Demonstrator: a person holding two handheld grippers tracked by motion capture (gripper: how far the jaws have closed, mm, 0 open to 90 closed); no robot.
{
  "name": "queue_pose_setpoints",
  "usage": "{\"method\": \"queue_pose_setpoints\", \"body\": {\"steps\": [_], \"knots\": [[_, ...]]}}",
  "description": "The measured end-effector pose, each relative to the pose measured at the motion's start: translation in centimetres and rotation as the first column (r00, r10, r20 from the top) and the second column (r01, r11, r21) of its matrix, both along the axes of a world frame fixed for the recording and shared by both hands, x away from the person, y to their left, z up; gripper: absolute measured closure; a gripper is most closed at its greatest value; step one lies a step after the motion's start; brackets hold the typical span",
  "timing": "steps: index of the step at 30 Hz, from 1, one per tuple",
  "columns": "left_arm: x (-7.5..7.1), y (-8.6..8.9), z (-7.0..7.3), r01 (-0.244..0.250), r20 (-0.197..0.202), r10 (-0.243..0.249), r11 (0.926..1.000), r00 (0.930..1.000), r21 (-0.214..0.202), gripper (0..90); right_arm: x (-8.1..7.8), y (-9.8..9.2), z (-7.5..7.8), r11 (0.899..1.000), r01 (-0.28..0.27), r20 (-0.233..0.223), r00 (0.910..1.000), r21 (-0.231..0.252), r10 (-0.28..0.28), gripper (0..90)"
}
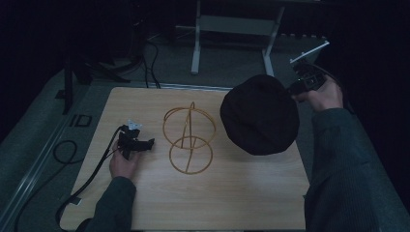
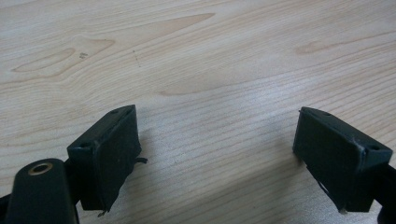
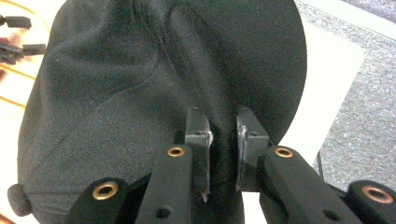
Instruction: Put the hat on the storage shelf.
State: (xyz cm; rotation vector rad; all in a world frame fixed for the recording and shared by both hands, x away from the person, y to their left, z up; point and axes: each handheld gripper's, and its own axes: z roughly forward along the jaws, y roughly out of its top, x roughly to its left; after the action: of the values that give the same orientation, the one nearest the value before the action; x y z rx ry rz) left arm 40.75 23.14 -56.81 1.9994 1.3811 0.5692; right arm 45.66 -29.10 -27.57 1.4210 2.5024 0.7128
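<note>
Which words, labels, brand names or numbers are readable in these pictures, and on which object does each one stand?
"ID" – pale letters on the grey floor, just left of the wooden table.
Black hat: no label or print can be seen.
Gold wire stand: none.
Left gripper and right gripper: no readable markings.

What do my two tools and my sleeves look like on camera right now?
Both are black two-jaw tools. The left tool has flat rectangular pads, a grey three-cornered plate on top and a black cable trailing off the table edge. The right tool shows worn pale edges on its pads and brass-coloured rings on its black arms; it also has a grey plate. Both forearms wear dark greenish ribbed sleeves.
</note>
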Motion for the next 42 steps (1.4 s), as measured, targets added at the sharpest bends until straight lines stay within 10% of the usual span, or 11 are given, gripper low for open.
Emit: {"method": "queue_pose_setpoints", "body": {"steps": [23, 42], "knots": [[0.0, 0.0, 0.0, 0.0, 0.0, 0.0, 1.0, 1.0, 0.0, 14.1, -0.3, 0.8, 2.6, 0.984, -0.086, 0.023, 0.9962, 0.156, 0.084, 79.1], [0.0, 0.0, 0.0, 0.001, -0.002, -0.001, 1.0, 1.0, 0.0, 14.1, -0.4, 5.4, 4.9, 0.964, -0.209, 0.046, 0.9778, 0.164, 0.204, 79.0]]}}
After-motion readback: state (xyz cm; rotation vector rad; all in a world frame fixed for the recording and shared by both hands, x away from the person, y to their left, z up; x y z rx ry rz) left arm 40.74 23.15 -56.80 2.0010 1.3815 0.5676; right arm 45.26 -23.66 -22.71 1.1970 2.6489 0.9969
